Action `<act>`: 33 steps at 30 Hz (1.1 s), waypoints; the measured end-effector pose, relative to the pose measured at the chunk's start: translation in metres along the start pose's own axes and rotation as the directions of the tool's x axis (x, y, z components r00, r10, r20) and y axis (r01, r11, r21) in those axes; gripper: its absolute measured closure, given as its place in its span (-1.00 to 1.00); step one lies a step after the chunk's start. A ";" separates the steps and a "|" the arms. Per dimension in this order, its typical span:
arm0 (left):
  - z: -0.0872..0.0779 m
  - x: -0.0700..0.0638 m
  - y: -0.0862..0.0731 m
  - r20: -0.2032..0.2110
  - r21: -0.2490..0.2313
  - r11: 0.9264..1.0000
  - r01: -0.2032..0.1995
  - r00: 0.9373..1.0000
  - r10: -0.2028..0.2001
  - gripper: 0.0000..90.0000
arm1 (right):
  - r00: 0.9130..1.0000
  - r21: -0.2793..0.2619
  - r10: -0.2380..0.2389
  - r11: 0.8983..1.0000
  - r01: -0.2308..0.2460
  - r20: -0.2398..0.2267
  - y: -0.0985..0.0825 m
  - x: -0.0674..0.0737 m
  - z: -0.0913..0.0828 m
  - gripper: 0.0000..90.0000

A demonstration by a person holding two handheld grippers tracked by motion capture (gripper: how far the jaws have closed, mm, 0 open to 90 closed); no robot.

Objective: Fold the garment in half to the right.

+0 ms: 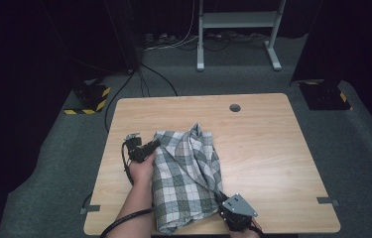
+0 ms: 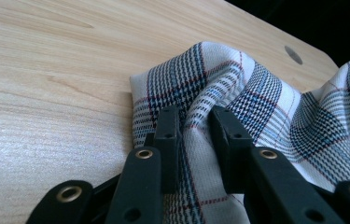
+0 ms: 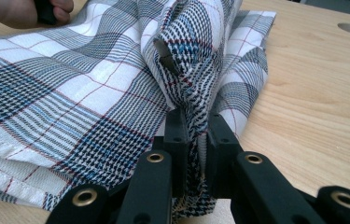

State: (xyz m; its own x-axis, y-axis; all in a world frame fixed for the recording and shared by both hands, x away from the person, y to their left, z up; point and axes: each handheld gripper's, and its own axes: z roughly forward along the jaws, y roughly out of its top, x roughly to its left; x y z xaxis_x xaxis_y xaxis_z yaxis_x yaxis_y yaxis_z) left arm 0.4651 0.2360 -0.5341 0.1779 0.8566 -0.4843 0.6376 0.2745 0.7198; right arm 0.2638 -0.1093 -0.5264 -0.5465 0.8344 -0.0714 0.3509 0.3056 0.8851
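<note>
A plaid cloth (image 1: 186,173) in white, black and blue lies crumpled on the left half of the wooden table (image 1: 268,148). My left gripper (image 1: 155,145) lies low at the cloth's far left corner. In the left gripper view a fold of the cloth (image 2: 238,88) fills the gap between the jaws, and the left gripper (image 2: 193,114) is shut on it. My right gripper (image 1: 219,196) sits near the table's front edge. It (image 3: 196,119) pinches a raised ridge of the cloth (image 3: 70,93) tightly between its jaws.
A round cable hole (image 1: 234,107) sits near the table's far edge. The table's right half is bare wood. On the floor behind stand a white desk frame (image 1: 238,29) and two dark boxes with yellow-black stripes (image 1: 90,99) (image 1: 325,94). Cables run across the carpet.
</note>
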 end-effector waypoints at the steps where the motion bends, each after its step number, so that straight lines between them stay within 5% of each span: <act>1: 0.001 0.000 0.000 -0.004 0.001 1.000 -0.006 1.000 0.006 0.64 | 1.000 0.002 0.002 1.000 -0.002 0.001 -0.001 -0.001 0.000 0.80; 9: -0.002 -0.015 0.009 -0.044 0.035 0.994 -0.106 0.993 0.107 0.45 | 1.000 0.028 0.016 0.999 -0.016 0.000 -0.007 -0.004 0.004 0.79; 14: -0.008 -0.024 0.029 -0.037 -0.002 0.990 -0.140 0.989 0.140 0.19 | 1.000 0.026 0.016 1.000 -0.016 -0.003 -0.006 -0.003 0.004 0.79; 18: -0.001 -0.033 0.041 -0.061 0.021 0.981 -0.195 0.979 0.196 0.10 | 1.000 0.029 0.020 0.999 -0.019 -0.005 -0.007 -0.004 0.003 0.79; 20: 0.007 -0.037 0.045 -0.084 0.057 0.969 -0.242 0.966 0.246 0.10 | 1.000 0.030 0.018 0.999 -0.018 -0.005 -0.008 -0.004 0.003 0.79; 23: 0.017 -0.038 0.045 -0.112 0.091 0.960 -0.265 0.955 0.274 0.14 | 1.000 0.031 0.020 0.999 -0.019 -0.009 -0.008 -0.005 0.003 0.80; 25: 0.020 -0.034 0.044 -0.126 0.090 0.965 -0.248 0.958 0.258 0.23 | 1.000 0.036 0.018 0.999 -0.018 -0.013 -0.008 -0.005 0.003 0.81; 27: 0.024 -0.032 0.043 -0.143 0.099 0.963 -0.251 0.954 0.263 0.34 | 1.000 0.043 0.020 0.999 -0.019 -0.014 -0.009 -0.006 0.003 0.83; 30: 0.029 -0.033 0.041 -0.175 0.120 0.949 -0.292 0.935 0.309 0.39 | 1.000 0.052 0.020 0.998 -0.019 -0.014 -0.012 -0.010 0.002 0.85; 33: 0.033 -0.031 0.039 -0.183 0.126 0.952 -0.278 0.937 0.298 0.41 | 1.000 0.059 0.024 0.998 -0.024 -0.008 -0.016 -0.013 0.001 0.86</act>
State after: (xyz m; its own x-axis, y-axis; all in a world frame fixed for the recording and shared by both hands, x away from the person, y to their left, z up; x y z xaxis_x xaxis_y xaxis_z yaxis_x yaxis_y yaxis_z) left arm 0.5092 0.2058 -0.5075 0.2196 0.9642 -0.1487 0.6519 -0.0317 0.7577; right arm 0.2662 -0.1246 -0.5399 -0.5442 0.8377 -0.0459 0.4084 0.3123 0.8577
